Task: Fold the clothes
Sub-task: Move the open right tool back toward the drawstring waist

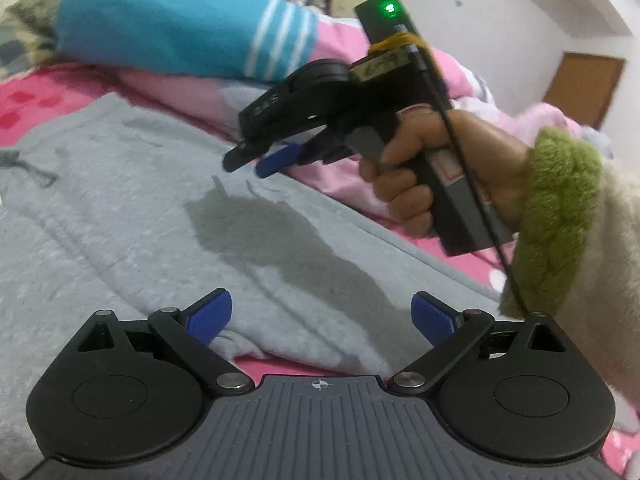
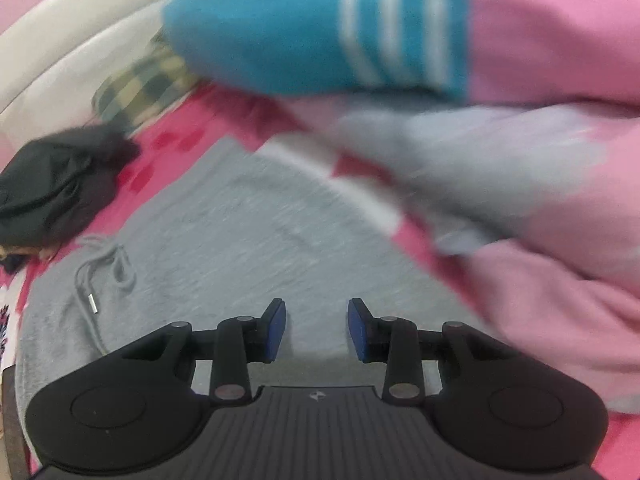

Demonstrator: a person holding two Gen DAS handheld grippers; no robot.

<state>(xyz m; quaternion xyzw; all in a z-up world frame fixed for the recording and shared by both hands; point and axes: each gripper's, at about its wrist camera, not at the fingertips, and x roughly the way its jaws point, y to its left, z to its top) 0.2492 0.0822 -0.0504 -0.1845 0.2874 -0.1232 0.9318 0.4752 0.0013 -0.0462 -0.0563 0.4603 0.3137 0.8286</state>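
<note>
A grey fleece garment [image 1: 120, 208] lies spread flat on the pink bedsheet [image 1: 40, 96]. In the right wrist view it [image 2: 224, 240] shows a drawstring [image 2: 90, 296] with a metal tip. My left gripper [image 1: 322, 316] stands wide open just above the garment's near folded edge, holding nothing. My right gripper [image 1: 248, 160] hovers over the garment's far side, held by a hand [image 1: 420, 168] in a green cuff. In its own view the right gripper [image 2: 317, 320] has its blue pads apart with only grey fabric below them.
A blue garment with white stripes [image 1: 160, 28] lies on piled pink clothes [image 1: 192, 92] behind the grey one. In the right wrist view, a dark garment [image 2: 60, 188] and checked cloth [image 2: 140, 88] sit at the left. A brown door [image 1: 584, 88] is at the far right.
</note>
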